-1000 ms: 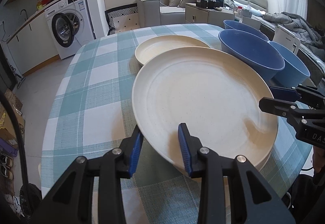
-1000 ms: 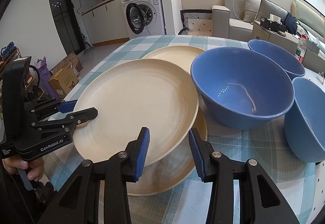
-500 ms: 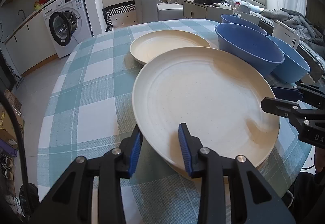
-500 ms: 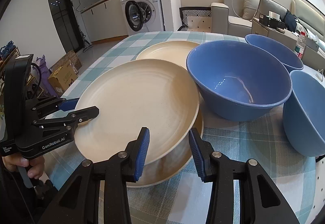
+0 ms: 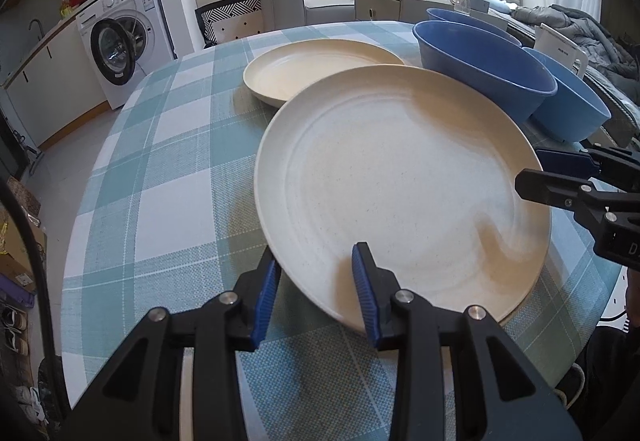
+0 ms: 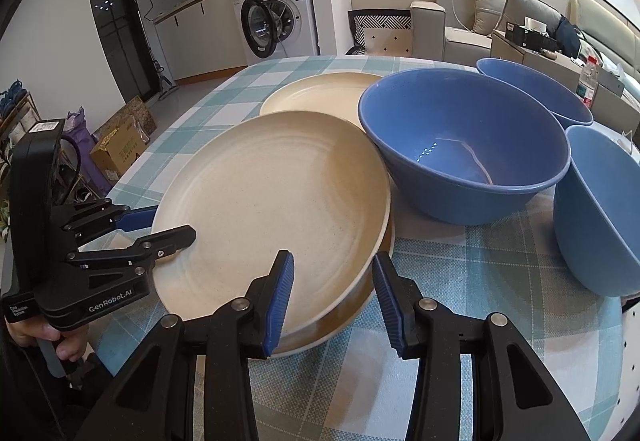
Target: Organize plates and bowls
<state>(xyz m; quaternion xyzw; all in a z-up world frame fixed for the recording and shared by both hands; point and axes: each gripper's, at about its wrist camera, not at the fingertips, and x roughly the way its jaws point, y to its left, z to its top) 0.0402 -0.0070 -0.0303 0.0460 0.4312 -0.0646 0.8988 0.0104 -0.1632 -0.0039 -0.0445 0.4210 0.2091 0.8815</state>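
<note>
The cream plate (image 6: 272, 201), clamped at its rim by left gripper (image 5: 316, 293) and right gripper (image 6: 332, 297), hangs tilted over another plate (image 6: 344, 315) on the desk (image 5: 160, 177); blue bowls (image 6: 464, 145) crowd just beside.

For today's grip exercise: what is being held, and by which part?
The top cream plate: left hand-held gripper and right hand-held gripper each straddle its near rim.
</note>
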